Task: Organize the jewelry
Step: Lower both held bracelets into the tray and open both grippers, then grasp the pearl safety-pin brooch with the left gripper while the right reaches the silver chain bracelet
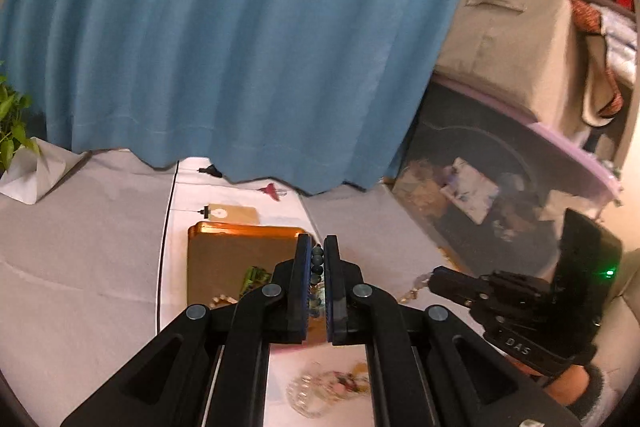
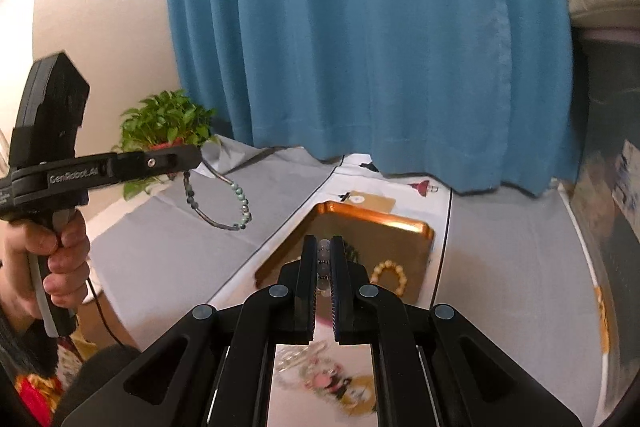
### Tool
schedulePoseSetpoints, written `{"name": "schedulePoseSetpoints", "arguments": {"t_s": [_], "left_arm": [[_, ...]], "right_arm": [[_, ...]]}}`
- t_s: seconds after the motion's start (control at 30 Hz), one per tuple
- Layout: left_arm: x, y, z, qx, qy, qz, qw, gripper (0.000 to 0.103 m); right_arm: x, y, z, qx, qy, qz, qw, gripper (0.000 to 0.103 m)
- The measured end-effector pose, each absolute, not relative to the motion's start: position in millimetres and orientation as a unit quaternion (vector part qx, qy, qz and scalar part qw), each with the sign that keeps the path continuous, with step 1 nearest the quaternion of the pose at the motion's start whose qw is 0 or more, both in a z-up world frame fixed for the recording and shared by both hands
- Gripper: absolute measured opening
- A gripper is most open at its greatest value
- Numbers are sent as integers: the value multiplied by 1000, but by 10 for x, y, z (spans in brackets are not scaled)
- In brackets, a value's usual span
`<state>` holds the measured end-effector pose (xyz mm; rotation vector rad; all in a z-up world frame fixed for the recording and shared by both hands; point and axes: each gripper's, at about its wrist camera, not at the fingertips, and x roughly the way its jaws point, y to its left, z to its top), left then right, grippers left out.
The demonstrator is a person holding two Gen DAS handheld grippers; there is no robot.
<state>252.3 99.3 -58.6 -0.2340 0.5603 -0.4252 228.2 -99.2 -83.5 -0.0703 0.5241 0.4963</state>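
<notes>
While the left gripper [image 2: 192,157] clamps a green bead bracelet [image 2: 224,203] and the right gripper [image 2: 324,255] a pale strand, each dangling over the gold tray [image 2: 416,227], a swing could snag them

Two grippers [image 1: 317,259] [image 2: 327,255], one tray [image 2: 416,227], one plant [image 2: 168,119].

I see warm, fairly dim indoor light in both views. The fisheye bends the blue curtain [image 1: 240,47] and blackens the corners. The gold tray [image 2: 400,223] catches glare. The desk [image 1: 80,247] below the fingers [image 1: 303,267] smears with blur.
</notes>
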Motion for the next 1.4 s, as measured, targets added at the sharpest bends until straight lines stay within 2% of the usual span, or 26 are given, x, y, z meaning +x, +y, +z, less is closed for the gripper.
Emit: {"name": "schedulePoseSetpoints", "arguments": {"t_s": [0.13, 0.27, 0.47, 0.7, 0.73, 0.8, 0.83, 0.87, 0.9, 0.93, 1.13, 1.2, 1.23, 1.27, 1.3, 1.33, 1.37, 1.4], "left_arm": [[2826, 914, -834, -75, 287, -174, 939, 3], [3231, 854, -1340, -33, 316, -123, 940, 3], [3602, 955, -2104, -29, 381, -93, 919, 3], [3607, 1096, -2535, -60, 433, -92, 895, 4], [3564, 1101, -2515, -63, 433, -89, 895, 10], [3391, 1085, -2386, -61, 410, -83, 906, 42], [3266, 1072, -2286, -58, 388, -77, 917, 73], [3102, 1048, -2189, -56, 360, -73, 928, 91], [2943, 1014, -2107, -50, 337, -76, 937, 93], [2856, 987, -2064, -44, 328, -77, 941, 94], [2210, 730, -2090, -49, 335, -115, 934, 93], [2083, 637, -2200, -46, 339, -126, 931, 88], [2039, 602, -2267, -42, 344, -134, 929, 71], [2018, 546, -2353, -37, 352, -143, 924, 46], [2007, 497, -2439, -35, 363, -154, 918, 33], [2020, 473, -2500, -36, 371, -162, 914, 17], [2029, 444, -2605, -42, 382, -181, 906, 12], [2030, 428, -2659, -48, 386, -189, 902, 12]], "right_arm": [[2541, -932, -1057, -47, 272, 238, 931, 6], [2837, -944, -1419, -43, 302, 229, 924, 6], [3174, -1058, -2050, -29, 364, 216, 906, 6], [3307, -1204, -2438, 4, 401, 209, 892, 8], [3318, -1228, -2446, 12, 403, 207, 891, 11], [3296, -1297, -2431, 31, 410, 203, 889, 35], [3245, -1325, -2392, 38, 403, 206, 891, 53], [3165, -1371, -2332, 45, 390, 208, 896, 64], [3075, -1409, -2270, 46, 379, 206, 901, 67], [3024, -1427, -2242, 44, 376, 203, 903, 71], [2402, -1594, -2154, 38, 365, 198, 909, 71], [2171, -1610, -2239, 30, 367, 204, 907, 71], [2087, -1611, -2289, 25, 366, 209, 907, 69], [1989, -1609, -2362, 18, 362, 212, 908, 64], [1914, -1613, -2447, 16, 362, 216, 907, 59], [1874, -1625, -2518, 19, 363, 219, 906, 49], [1844, -1645, -2595, 24, 365, 220, 904, 41], [1836, -1650, -2669, 24, 370, 218, 903, 39]]}}
